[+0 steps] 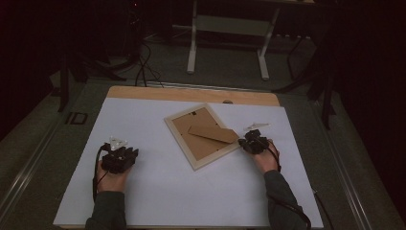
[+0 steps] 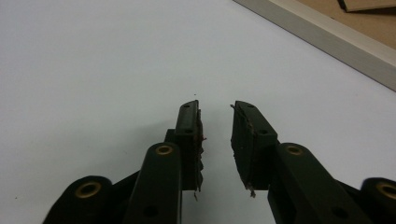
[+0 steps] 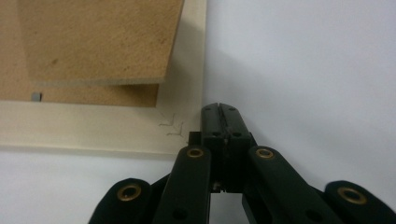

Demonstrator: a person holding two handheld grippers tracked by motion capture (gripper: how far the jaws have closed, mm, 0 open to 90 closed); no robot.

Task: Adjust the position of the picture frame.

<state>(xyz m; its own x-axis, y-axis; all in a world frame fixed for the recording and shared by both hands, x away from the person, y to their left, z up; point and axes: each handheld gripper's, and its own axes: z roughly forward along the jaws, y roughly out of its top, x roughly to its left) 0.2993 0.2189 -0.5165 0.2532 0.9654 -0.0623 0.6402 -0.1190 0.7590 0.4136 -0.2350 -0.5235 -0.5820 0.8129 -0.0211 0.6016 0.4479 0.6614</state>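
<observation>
1. Both claws sat low over the desk (image 1: pixel 158 191), one on either side of the picture frame (image 1: pixel 203 155), which lay face down near the middle of the white desk top.
2. At the frame's right corner, the right claw (image 1: pixel 245 142) was clenched, its two black jaws pressed flat together with nothing between them.
3. From the right gripper view, that claw (image 3: pixel 219 108) had its tips at the outer edge of the frame's pale wooden border (image 3: pixel 93 135), right at the corner; whether they touched the wood could not be told.
4. Well apart from the frame's left edge, the left claw (image 1: pixel 125 152) rested over bare white desk, held by the left hand (image 1: pixel 112 179).
5. In the left gripper view, the left claw (image 2: pixel 215 112) stood released, a narrow gap between its worn pads (image 2: pixel 243 144), with nothing in the gap but the white surface.
6. Past those jaws, the frame's pale border (image 2: pixel 327 39) crossed the upper right corner of that view, clear of the claw.
7. Across the frame's brown backing (image 1: pixel 191 127) lay the cardboard stand (image 1: pixel 213 134), its free end pointing toward the right claw and lifted a little above the backing.
8. On the right hand (image 1: pixel 265 160), a dark sleeve (image 1: pixel 282 196) ran back from the frame to the desk's near edge.
</observation>
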